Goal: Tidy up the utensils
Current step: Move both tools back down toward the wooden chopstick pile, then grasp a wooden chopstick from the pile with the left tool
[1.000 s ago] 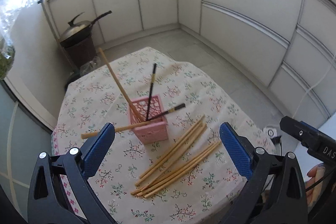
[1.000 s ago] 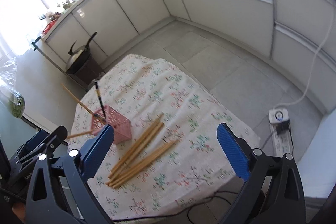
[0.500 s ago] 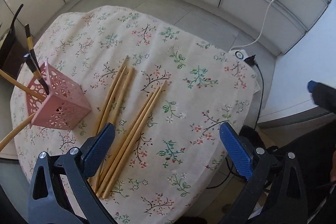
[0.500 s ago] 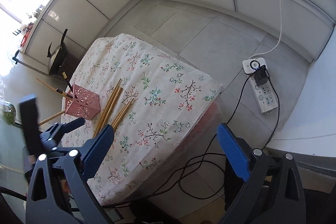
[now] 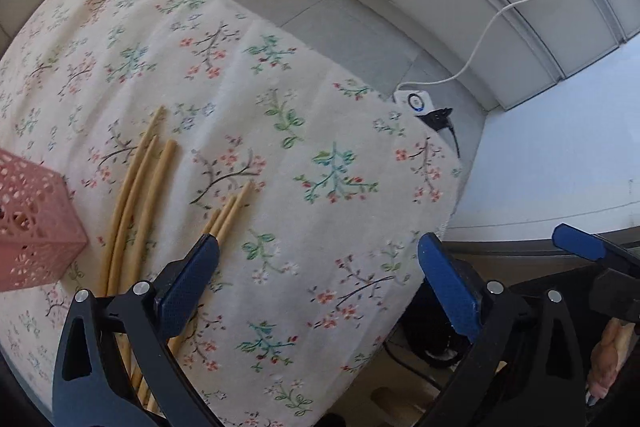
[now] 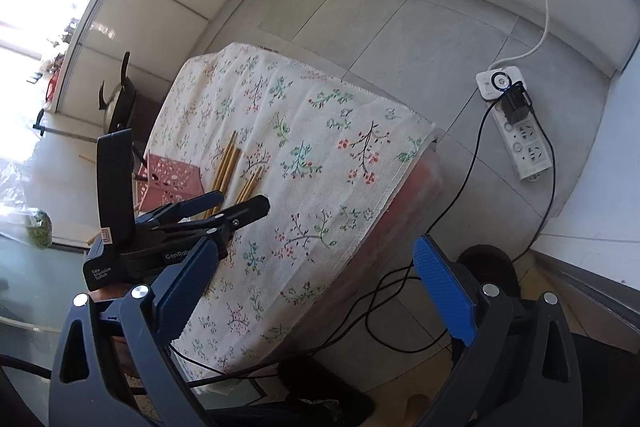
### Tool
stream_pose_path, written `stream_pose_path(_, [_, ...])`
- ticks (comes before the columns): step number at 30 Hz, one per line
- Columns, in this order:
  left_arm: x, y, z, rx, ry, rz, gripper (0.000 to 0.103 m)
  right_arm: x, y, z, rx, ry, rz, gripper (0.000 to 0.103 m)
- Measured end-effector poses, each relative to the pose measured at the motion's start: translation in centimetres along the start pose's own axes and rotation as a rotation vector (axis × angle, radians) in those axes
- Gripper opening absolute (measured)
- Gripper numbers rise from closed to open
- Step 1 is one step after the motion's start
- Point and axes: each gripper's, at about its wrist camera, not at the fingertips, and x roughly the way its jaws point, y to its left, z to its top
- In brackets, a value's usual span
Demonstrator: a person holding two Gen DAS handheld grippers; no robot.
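Observation:
Several wooden chopsticks (image 5: pixel 138 183) lie on the floral tablecloth (image 5: pixel 280 131) next to a pink perforated holder (image 5: pixel 28 223) at the left edge. My left gripper (image 5: pixel 320 287) is open and empty, low over the cloth, its left finger just over the chopstick ends. My right gripper (image 6: pixel 316 291) is open and empty, held off the table's near side above the floor. In the right wrist view the left gripper (image 6: pixel 224 209) hovers over the chopsticks (image 6: pixel 230 163) beside the holder (image 6: pixel 168 183), which has sticks standing in it.
A white power strip (image 6: pixel 516 123) with black cables lies on the tiled floor right of the table. A dark wok (image 6: pixel 120 99) stands behind the table. White cabinets line the walls. The table edge (image 5: pixel 448 211) drops off at right.
My left gripper has swung right and dropped close to the cloth by the loose chopsticks. My right gripper has pulled back off the table and now looks at it from the side.

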Motion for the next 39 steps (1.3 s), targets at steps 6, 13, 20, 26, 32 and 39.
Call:
stream_pose_path(6, [1.1,0.2,1.9,0.018,-0.032,-0.093,0.096,-1.4,-2.0,1.1,0.08,-0.064,0.005,0.095])
stream_pose_path(13, [2.9,0.9,2.8,-0.048,-0.021,-0.181,0.096,-1.5,-1.9,1.4,0.068,-0.061,0.009,0.095])
stream_pose_path(20, [4.8,1.5,3.0,-0.084,0.02,-0.156,0.096,-1.5,-2.4,1.6,0.087,-0.051,0.008,0.095])
stream_pose_path(26, [3.6,1.8,3.3,-0.088,-0.018,-0.15,0.096,-1.3,-2.3,1.6,0.072,-0.045,0.006,0.095])
stream_pose_path(32, [4.5,2.7,2.6,-0.096,0.02,-0.121,0.096,-1.4,-2.2,1.7,0.073,-0.053,0.001,0.095])
stream_pose_path(39, [4.2,2.3,0.8,-0.047,0.08,0.025,0.068,-0.5,-1.8,1.4,0.057,-0.011,-0.006,0.095])
